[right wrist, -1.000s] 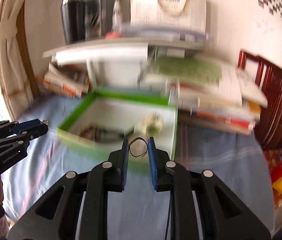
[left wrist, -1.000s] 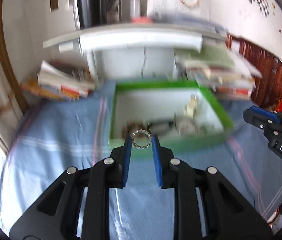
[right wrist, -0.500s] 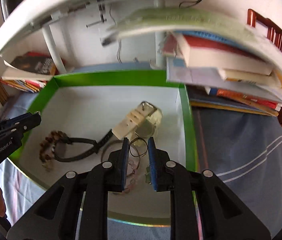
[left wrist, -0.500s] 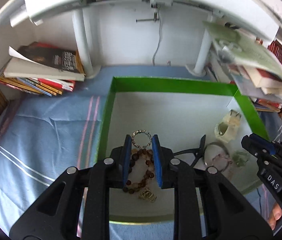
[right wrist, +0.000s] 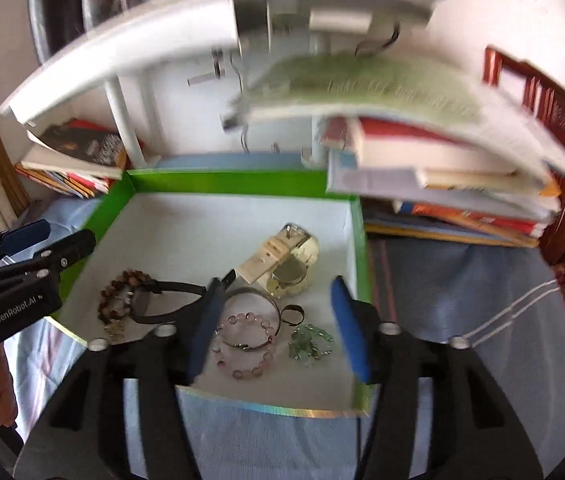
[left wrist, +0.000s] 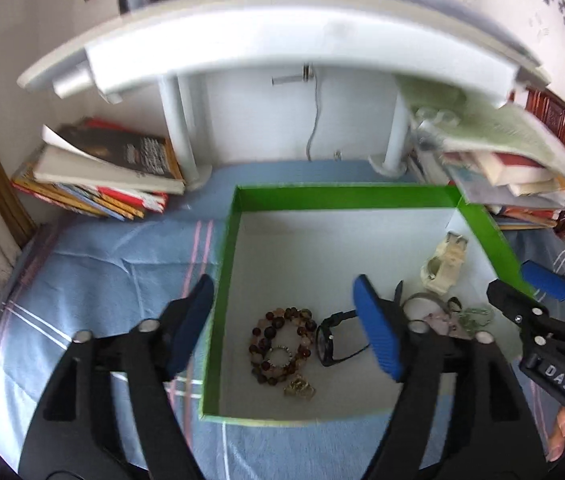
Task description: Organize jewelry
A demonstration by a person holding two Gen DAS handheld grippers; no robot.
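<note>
A green-walled box [left wrist: 342,197] [right wrist: 226,182] with a white floor holds the jewelry. In the left wrist view my left gripper [left wrist: 282,322] is open and empty above the box's near left part; a small silver beaded ring [left wrist: 278,357] lies inside a brown bead bracelet [left wrist: 282,344], beside a black watch [left wrist: 332,340] and a cream watch [left wrist: 444,266]. In the right wrist view my right gripper [right wrist: 274,320] is open and empty above a pink bead bracelet [right wrist: 244,346], a thin dark ring [right wrist: 292,314], green beads [right wrist: 310,342] and the cream watch [right wrist: 288,258].
The box sits on a blue cloth [left wrist: 122,264]. Book stacks lie at the left [left wrist: 102,172] and right [right wrist: 442,184]. A white shelf [left wrist: 282,52] on posts hangs over the back. A wooden chair [right wrist: 542,120] stands at the right.
Both grippers have opened. The silver beaded ring left my left gripper and now lies inside the brown bracelet. The thin dark ring left my right gripper and lies on the box floor.
</note>
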